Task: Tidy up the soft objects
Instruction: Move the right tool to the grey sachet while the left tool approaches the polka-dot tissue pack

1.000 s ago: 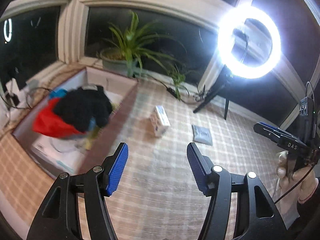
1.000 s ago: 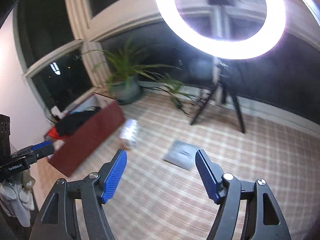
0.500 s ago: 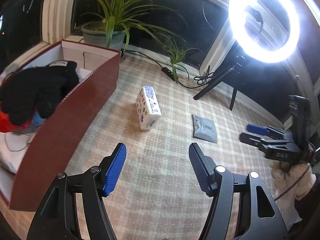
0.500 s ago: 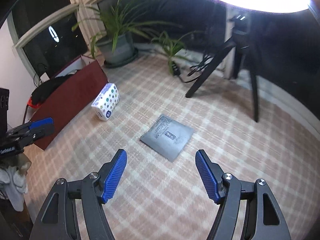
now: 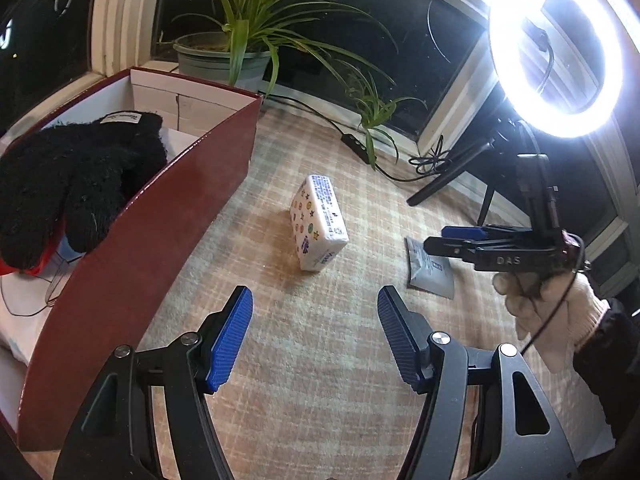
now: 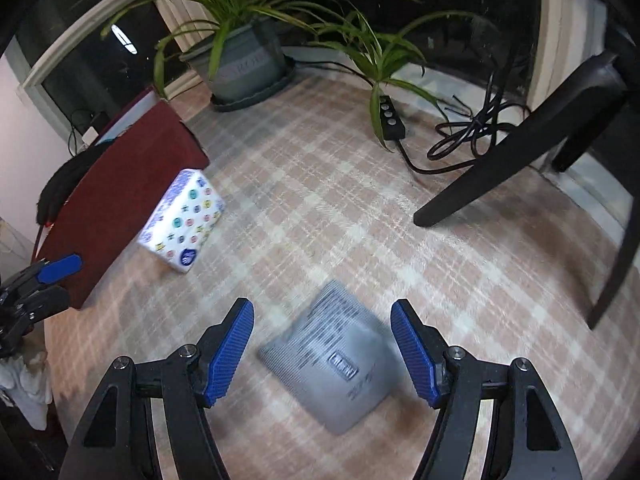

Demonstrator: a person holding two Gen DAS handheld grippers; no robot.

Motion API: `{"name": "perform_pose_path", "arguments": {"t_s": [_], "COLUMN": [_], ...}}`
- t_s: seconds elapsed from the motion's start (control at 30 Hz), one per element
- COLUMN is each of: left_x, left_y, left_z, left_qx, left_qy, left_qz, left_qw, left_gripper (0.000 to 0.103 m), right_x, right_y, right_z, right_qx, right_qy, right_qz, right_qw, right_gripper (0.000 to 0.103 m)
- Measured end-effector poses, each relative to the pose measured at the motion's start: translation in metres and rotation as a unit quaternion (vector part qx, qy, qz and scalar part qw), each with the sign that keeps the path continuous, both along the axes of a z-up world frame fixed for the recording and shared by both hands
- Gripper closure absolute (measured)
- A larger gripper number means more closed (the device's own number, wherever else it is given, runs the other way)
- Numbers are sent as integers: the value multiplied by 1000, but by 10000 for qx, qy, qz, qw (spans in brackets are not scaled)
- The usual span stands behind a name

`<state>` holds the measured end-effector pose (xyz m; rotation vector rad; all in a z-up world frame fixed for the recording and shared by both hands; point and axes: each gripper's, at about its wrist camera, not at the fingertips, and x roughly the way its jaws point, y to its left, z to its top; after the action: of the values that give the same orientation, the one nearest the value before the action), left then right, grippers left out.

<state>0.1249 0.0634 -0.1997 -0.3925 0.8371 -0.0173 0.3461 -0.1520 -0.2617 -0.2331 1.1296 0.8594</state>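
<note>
A white tissue pack [image 5: 319, 227] with coloured dots lies on the checked mat, beyond my left gripper [image 5: 314, 336], which is open and empty. A flat grey pouch [image 6: 342, 362] lies right below my right gripper [image 6: 322, 354]; it shows between the open blue pads, which do not touch it. From the left wrist view the right gripper [image 5: 448, 238] hovers over the same pouch [image 5: 430, 276], held by a gloved hand [image 5: 548, 300]. A dark red box [image 5: 132, 264] on the left holds black gloves [image 5: 76, 176] and a red item. The tissue pack [image 6: 182, 220] sits beside the box [image 6: 116, 208].
A potted plant [image 6: 244, 60] stands at the back by the window. A power strip [image 6: 390, 116] with tangled cables lies behind the mat. A ring light [image 5: 556, 44] on a black tripod [image 6: 520, 148] stands at the right. The left gripper [image 6: 44, 284] shows at the left edge.
Both grippers have come down toward the mat. The right one dropped from well above to just over the grey pouch. The left one came nearer the tissue pack beside the box.
</note>
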Motion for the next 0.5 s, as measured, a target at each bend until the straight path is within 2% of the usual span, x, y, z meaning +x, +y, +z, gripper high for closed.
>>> {"name": "perform_pose_path", "arguments": {"t_s": [0.2, 0.3, 0.4, 0.5], "left_x": [5, 5, 6, 8], "left_y": [1, 1, 2, 2], "left_z": [0, -1, -1, -3], "left_qx": [-21, -23, -25, -26], "left_qy": [-23, -18, -18, -23], "left_qz": [19, 15, 25, 39], "left_qw": [10000, 10000, 10000, 10000], "left_gripper": [38, 38, 38, 38], "right_x": [17, 16, 5, -15], "right_y": [-4, -10, -16, -23], "right_z": [-19, -18, -17, -17], "right_qx": [82, 159, 255, 267], "right_qy": [482, 592, 802, 765], "right_qz": [-99, -120, -108, -100], "right_qw": [9988, 9980, 9964, 9967], "right_gripper": [35, 36, 36, 35]}}
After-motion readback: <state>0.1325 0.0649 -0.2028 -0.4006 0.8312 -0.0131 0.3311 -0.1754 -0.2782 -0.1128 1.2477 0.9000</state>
